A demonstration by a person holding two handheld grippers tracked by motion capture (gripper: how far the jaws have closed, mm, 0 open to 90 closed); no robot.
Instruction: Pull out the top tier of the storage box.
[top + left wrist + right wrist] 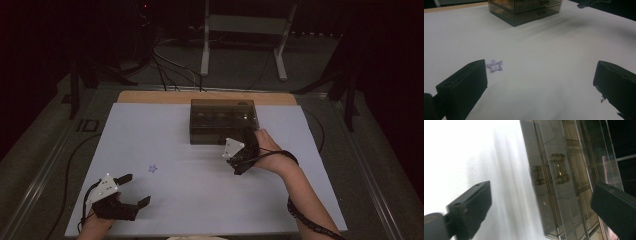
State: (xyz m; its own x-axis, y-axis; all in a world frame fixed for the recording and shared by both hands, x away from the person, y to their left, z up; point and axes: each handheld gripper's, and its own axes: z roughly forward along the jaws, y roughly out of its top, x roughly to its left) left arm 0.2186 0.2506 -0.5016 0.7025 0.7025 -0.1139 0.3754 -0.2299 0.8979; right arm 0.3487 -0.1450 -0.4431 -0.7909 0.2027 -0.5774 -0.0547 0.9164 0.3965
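high view: one smoky drawer box (223, 121), one purple star clip (152, 168), two hand-held grippers, both wide open, empty.

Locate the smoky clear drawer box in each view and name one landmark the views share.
High view: the drawer box sits at the far middle of the white mat, just beyond the right gripper.
Left gripper view: top centre, far across the mat from the purple star clip.
Right gripper view: turned on end, centre to right, drawer handles facing the camera.
Shared landmark: the white mat.
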